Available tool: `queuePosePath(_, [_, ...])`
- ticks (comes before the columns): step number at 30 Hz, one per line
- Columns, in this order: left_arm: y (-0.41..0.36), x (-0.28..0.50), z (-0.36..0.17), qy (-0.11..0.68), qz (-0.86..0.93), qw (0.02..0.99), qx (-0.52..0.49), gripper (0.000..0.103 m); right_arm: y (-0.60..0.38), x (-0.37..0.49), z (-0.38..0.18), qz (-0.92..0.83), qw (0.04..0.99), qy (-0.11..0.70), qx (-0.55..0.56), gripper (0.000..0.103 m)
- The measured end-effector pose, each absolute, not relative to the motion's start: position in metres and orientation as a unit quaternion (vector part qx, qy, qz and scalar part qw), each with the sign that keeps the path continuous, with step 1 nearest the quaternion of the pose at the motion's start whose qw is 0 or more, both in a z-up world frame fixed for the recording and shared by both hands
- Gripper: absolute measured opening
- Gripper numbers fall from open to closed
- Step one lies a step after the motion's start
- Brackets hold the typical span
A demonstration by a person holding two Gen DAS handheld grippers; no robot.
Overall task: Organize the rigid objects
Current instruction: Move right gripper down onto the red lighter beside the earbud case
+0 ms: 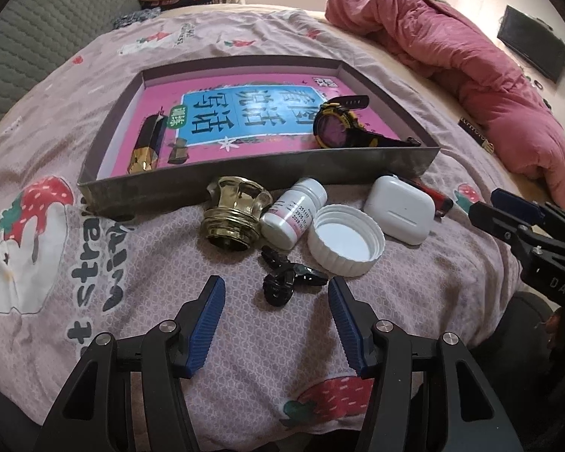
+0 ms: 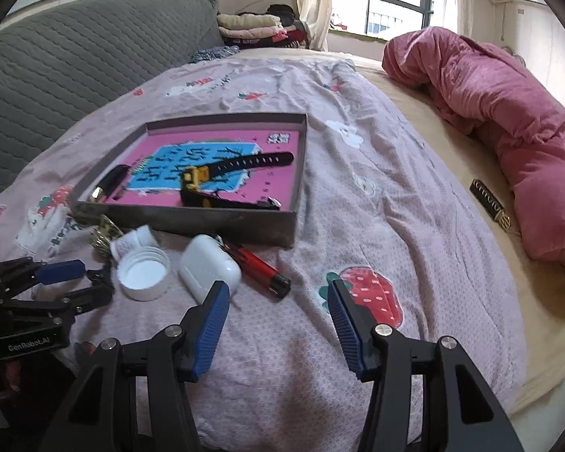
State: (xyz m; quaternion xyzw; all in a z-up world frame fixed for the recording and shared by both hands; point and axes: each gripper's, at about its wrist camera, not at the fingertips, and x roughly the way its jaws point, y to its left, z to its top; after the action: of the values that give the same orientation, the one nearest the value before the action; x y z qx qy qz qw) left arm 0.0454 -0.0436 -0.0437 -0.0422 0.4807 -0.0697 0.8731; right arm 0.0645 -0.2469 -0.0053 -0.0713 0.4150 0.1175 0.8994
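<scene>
Scene: bed with a pink strawberry-print sheet (image 1: 214, 248). A shallow grey box tray (image 1: 245, 177) sits on it, lined with a pink-and-blue printed sheet.

In tray: black-and-yellow wristwatch (image 1: 335, 124) near the right front corner, strap stretched toward the back; a black-and-gold lipstick tube (image 1: 147, 143) at the left side.

Outside tray, just in front of its near wall, left to right: gold crown-shaped cap (image 1: 233, 211) lying on its side; white pill bottle (image 1: 293, 211) on its side, touching the gold cap; white screw lid (image 1: 344, 241) open side up, just beside the bottle; white earbud case (image 1: 401, 209); red lighter (image 2: 258, 267) behind and right of the case. A small black hair clip (image 1: 290, 282) lies nearest, in front of the bottle.

Left claw (image 1: 277, 320): wide open, holding nothing, fingers straddling the sheet just short of the hair clip.

Right claw (image 2: 278, 324): wide open, empty, over bare sheet, its left finger close to the earbud case.

Pink quilt (image 2: 501, 113) bundled at the bed's far right, well apart from the items.
</scene>
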Motion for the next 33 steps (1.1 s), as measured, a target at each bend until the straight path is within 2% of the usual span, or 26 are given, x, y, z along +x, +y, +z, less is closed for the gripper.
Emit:
queuePosePath(15, [-0.034, 0.055, -0.051, 0.493, -0.042, 0.866, -0.073, 0.058, -0.244, 0.081, -0.022, 0.136, 0.889, 0.429, -0.081, 0.054])
queuePosePath(27, [-0.026, 0.052, -0.053, 0.495, -0.049, 0.863, -0.082, 0.058, -0.221, 0.102, -0.041, 0.160, 0.872, 0.416, -0.202, 0.054])
queuePosePath(33, [-0.025, 0.053, -0.054, 0.496, -0.051, 0.863, -0.085, 0.058, -0.210, 0.111, -0.050, 0.189, 0.863, 0.410, -0.226, 0.052])
